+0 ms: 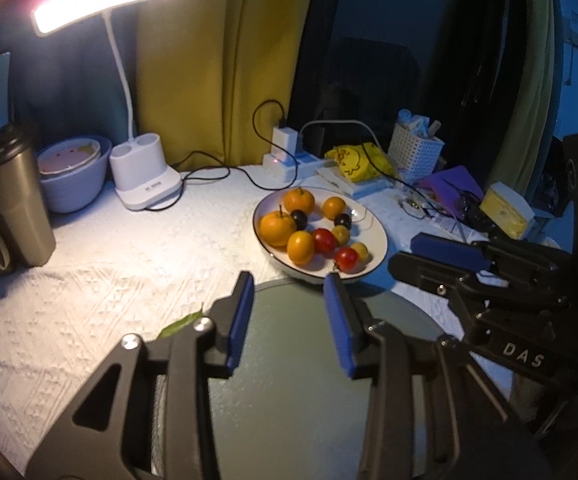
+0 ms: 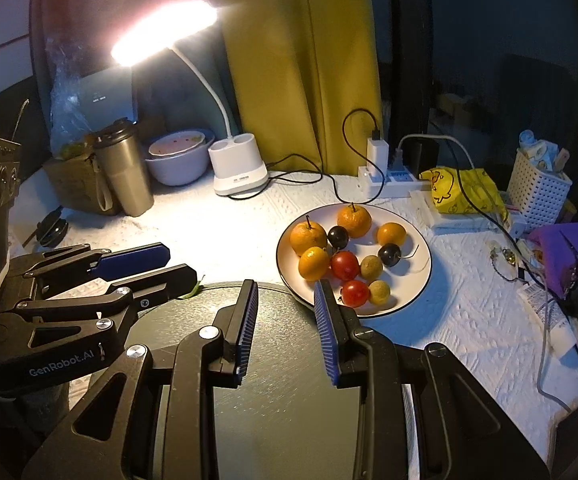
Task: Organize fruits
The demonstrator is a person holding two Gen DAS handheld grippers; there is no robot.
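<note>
Fruit lay heaped on the white plate (image 2: 417, 292) at the far side of a dark round tray (image 2: 281, 360): four oranges (image 2: 308, 237), two red tomatoes (image 2: 345, 265), two dark plums (image 2: 337, 237) and three small yellowish fruits (image 2: 371, 267), all mixed together; the tray itself was bare (a green leaf (image 1: 181, 323) lay on the white cloth (image 1: 109, 264) just off its left rim).

Both tools hung above the tray, tilted downward toward the plate; the left gripper (image 1: 289, 320) had its blue pads a little apart with nothing between them; the right gripper (image 2: 287, 328) showed a similar narrow gap and was likewise empty, its tips just short of the nearest tomato (image 2: 355, 293).

By my reading, the sorting had not begun, since no fruit was off the plate; the step in hand looked like the approach to a first pick. The next move would call for wider jaws (either gap seemed too narrow for an orange, and tight even for a tomato), then a descent onto one fruit at the plate's near edge; the round pieces touched one another, so a careless close could set neighbours rolling.

A lit desk lamp (image 2: 237, 168), a steel tumbler (image 2: 123, 168) and a power strip (image 2: 389, 178) stood well behind.
</note>
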